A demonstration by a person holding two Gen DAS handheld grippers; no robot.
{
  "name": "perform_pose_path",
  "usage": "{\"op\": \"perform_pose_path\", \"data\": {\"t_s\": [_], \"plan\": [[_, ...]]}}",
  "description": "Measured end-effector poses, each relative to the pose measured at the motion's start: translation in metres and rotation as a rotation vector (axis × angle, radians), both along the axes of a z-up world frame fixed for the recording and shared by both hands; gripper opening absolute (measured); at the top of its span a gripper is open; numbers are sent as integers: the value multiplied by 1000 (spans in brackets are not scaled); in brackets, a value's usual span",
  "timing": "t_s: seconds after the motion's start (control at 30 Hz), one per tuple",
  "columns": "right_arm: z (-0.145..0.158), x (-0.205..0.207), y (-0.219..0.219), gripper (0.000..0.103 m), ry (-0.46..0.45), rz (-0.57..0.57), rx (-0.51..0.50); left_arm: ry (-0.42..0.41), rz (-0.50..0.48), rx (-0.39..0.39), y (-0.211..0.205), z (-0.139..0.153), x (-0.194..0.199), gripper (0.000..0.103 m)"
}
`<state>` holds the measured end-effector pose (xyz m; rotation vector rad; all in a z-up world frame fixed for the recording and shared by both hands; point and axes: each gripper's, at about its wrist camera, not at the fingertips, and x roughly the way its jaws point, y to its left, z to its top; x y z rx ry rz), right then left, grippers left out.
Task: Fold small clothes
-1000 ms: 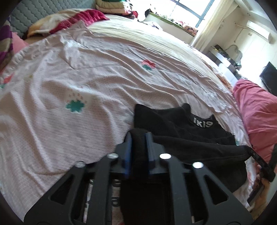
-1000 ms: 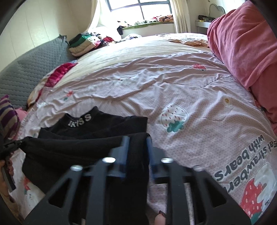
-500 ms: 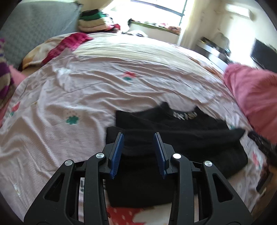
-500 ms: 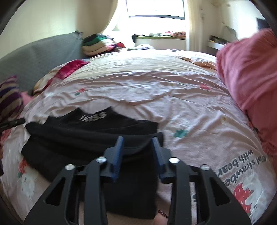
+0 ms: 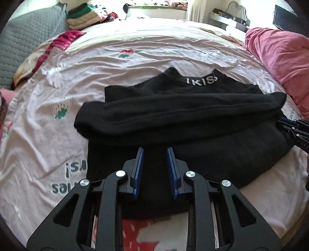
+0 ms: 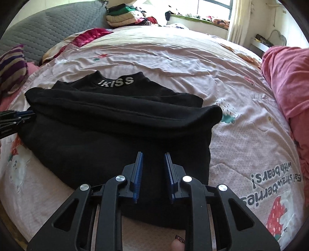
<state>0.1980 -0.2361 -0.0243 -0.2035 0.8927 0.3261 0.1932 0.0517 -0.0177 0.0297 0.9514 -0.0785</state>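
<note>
- A striped pillow (image 6: 11, 67) lies far to the left of the black top (image 5: 179, 123), by the grey padded headboard (image 6: 58, 27).
- A pile of folded clothes (image 5: 85, 16) sits well behind the black top, at the far side of the bed.
- The left gripper (image 5: 154, 152) hangs over the near left part of the black top. Its blue pads (image 5: 139, 164) stand a little apart with nothing pinched between them. They have just been closing in.
- The black top lies flat on the pink bed cover (image 5: 48, 135), near the front edge. Its lower part is folded up over the chest, like a thick roll across the middle.
- White letters (image 6: 115, 82) show on the collar at the far end of the black top.
- The right gripper (image 6: 153, 156) hangs over the near right part of the black top (image 6: 115, 131). Its pads are a little apart too, and no cloth is caught in them. They have also just been closing.
- A fingertip (image 6: 177, 245) with a dark painted nail peeks out under the right gripper.
- A pink blanket (image 6: 289, 86) is heaped far to the right of the black top.
</note>
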Motion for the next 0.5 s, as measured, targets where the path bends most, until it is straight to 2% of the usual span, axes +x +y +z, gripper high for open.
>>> {"op": "perform_pose_path", "data": {"t_s": [0.23,0.5], "plan": [[-8,30,0,21,-4,-8,26,-16,-2,50,1,-9,30,18],[-2,55,2,21,-27,-13,43,-48,5,28,10,-10,51,26]]}}
